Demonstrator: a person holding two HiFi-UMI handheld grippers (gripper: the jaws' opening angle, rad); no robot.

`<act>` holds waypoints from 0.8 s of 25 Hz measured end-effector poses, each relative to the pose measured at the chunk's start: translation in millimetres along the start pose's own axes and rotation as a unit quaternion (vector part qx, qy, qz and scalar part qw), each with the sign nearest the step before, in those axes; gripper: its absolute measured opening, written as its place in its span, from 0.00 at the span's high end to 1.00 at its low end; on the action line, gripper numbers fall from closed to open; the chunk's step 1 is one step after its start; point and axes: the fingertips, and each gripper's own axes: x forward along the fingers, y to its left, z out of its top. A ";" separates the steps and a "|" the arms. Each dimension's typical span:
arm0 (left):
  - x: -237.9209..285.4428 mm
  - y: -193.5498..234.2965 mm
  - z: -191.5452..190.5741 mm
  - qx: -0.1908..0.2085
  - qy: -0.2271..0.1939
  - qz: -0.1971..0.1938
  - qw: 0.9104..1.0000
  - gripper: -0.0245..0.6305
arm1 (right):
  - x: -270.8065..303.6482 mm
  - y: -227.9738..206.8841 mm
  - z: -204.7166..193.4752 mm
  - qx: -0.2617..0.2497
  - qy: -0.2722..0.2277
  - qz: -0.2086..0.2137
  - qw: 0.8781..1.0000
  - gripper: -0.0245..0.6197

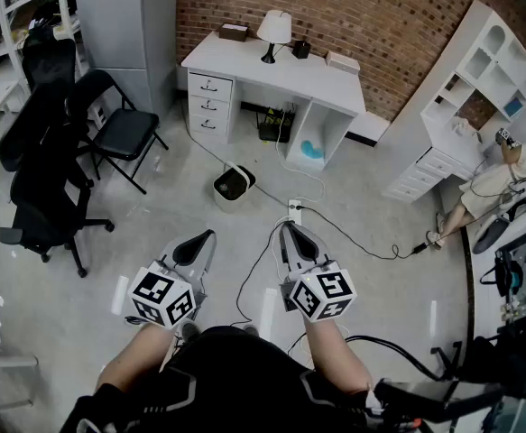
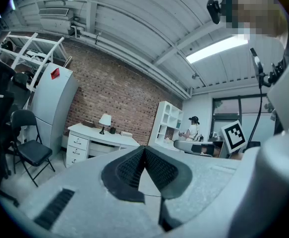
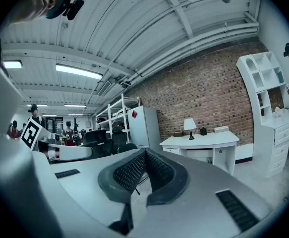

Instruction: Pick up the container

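Observation:
A small white container with a dark top [image 1: 234,185] stands on the grey floor in the head view, in front of the white desk. Both grippers are held at waist height, well short of it and above the floor. My left gripper [image 1: 207,236] points toward it; its ribbed pads meet with nothing between them [image 2: 144,148]. My right gripper [image 1: 287,229] is beside it, also shut and empty [image 3: 145,153]. The container does not show in either gripper view.
A white desk [image 1: 281,69] with a lamp [image 1: 274,31] stands against the brick wall. Black chairs [image 1: 55,142] crowd the left. Cables and a power strip [image 1: 294,211] lie on the floor ahead. A white shelf unit [image 1: 479,79] and a seated person [image 1: 506,174] are at right.

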 end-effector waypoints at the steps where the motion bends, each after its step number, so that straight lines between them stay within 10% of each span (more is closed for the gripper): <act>1: -0.1 -0.2 0.5 -0.003 0.000 0.000 1.000 0.95 | 0.0 -0.1 -0.1 0.001 0.001 0.000 1.000 0.95; 20: -21.2 24.0 11.0 -0.005 -0.006 -0.009 1.000 0.95 | 8.9 14.4 -2.6 0.033 -0.010 -0.024 0.999 0.95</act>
